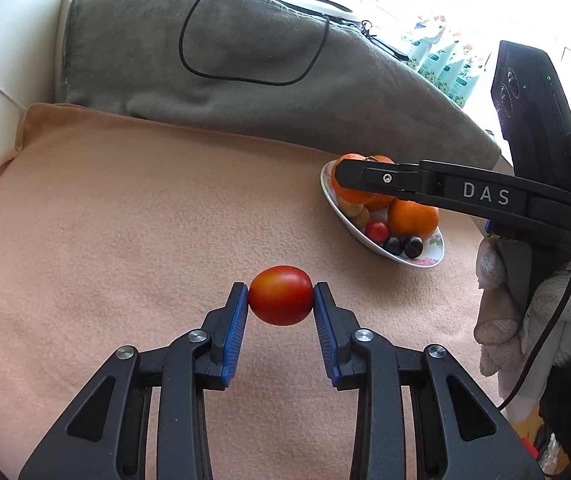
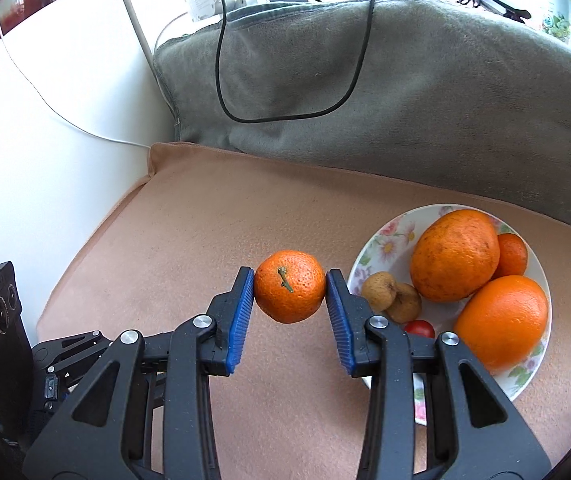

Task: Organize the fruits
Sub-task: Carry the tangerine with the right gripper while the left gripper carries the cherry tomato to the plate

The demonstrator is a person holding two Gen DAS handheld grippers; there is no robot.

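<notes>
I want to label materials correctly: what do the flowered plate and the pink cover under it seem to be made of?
The flowered plate looks like glazed ceramic or porcelain: a glossy white surface with printed flowers, though melamine cannot be excluded. The pink cover looks like a soft fleece or terry fabric: matte, with a fuzzy grain and a stitched hem.

From my left gripper (image 1: 280, 295), a tomato (image 1: 280, 295) sits between the jaws above the blanket (image 1: 125, 220), the plate (image 1: 429, 260) ahead to its right. My right gripper (image 2: 290, 287) holds a mandarin (image 2: 290, 286) just left of that plate, where two oranges (image 2: 454, 255) lie with smaller fruit. Behind everything a folded throw (image 2: 405, 100) backs the blanket, a cable (image 2: 285, 116) looped across it.
</notes>
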